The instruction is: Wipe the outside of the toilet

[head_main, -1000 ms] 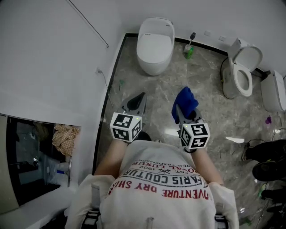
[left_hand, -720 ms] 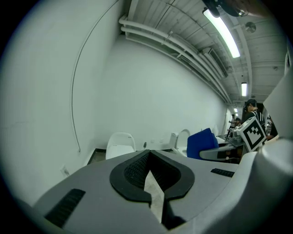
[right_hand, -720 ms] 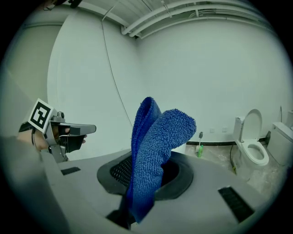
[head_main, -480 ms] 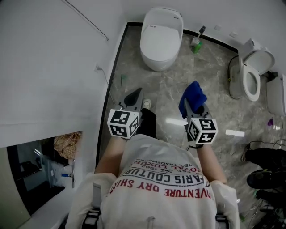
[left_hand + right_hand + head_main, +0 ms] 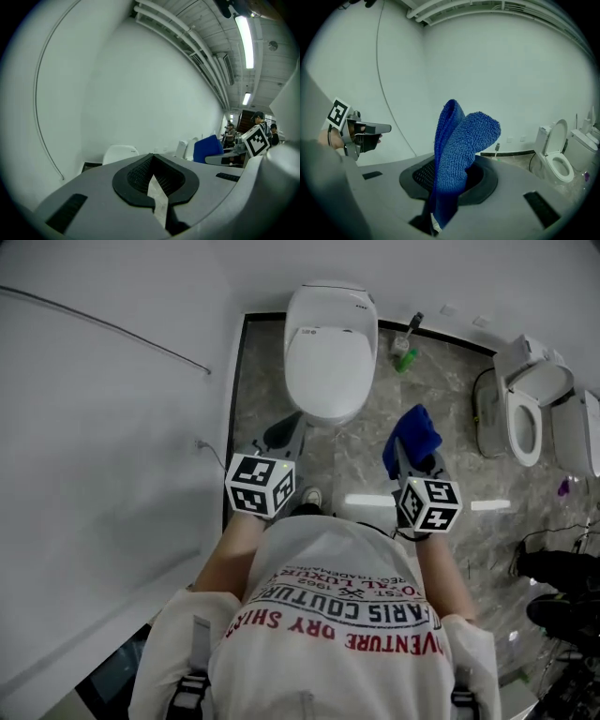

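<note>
The right gripper (image 5: pixel 443 187) is clamped on a blue cloth (image 5: pixel 459 145), which stands up out of the jaws in a folded plume. The left gripper (image 5: pixel 152 176) has its jaws pressed together with nothing between them. In the head view both point forward at about the same height, the left gripper (image 5: pixel 284 430) to the left and the right gripper (image 5: pixel 411 457) with its blue cloth (image 5: pixel 413 432) to the right. The closed-lid toilet (image 5: pixel 329 345) lies straight ahead, its long axis running away from the person toward the back wall, its rounded front toward the grippers. The empty left gripper sits just before that front edge and looks nearer. The cloth is off to the toilet's right, so wiping likely calls for a reach forward and leftward. A second toilet (image 5: pixel 525 411) with its seat showing stands well apart on the right. The shirt (image 5: pixel 328 634) print reads upside down, partly "COUTUR" and "DRY". Marks on the toilet lid are too small to read, and the gripper cubes bear only black-and-white squares.
</note>
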### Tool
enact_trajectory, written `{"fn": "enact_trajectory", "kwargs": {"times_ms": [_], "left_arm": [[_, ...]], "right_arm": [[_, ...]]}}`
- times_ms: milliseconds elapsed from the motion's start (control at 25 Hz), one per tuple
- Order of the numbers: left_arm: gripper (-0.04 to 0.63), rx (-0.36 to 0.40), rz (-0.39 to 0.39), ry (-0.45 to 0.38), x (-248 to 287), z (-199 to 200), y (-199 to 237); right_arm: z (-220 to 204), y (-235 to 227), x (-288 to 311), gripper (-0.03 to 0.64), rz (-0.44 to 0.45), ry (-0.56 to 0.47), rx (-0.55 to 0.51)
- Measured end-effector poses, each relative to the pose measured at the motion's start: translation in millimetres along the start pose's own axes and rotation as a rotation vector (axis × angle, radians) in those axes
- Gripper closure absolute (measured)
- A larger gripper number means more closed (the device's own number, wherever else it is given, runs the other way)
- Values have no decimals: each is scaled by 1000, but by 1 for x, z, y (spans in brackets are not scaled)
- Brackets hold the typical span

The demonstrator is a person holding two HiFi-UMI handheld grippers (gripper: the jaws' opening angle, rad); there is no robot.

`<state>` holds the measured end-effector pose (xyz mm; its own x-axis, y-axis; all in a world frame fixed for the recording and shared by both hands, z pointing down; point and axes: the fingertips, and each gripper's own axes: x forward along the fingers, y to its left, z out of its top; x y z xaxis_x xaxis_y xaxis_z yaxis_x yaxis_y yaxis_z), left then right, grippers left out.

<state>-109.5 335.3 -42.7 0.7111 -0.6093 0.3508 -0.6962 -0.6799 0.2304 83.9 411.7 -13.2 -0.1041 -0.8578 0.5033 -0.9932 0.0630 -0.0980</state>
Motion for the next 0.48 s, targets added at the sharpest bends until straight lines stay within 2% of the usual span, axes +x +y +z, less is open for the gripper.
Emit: {"fn": "enact_trajectory", "kwargs": {"times_ms": [120,240,480], "left_arm": [[591,14,-7,2,29,28,31],[591,15,4,4,53,36,54],[591,-33,105,7,102,33,98]], "right_arm": [[37,-10,38,534,-16,-20,25],[52,-19,73,534,-7,-20,25],[66,-37,150,534,80,10,-6]]}}
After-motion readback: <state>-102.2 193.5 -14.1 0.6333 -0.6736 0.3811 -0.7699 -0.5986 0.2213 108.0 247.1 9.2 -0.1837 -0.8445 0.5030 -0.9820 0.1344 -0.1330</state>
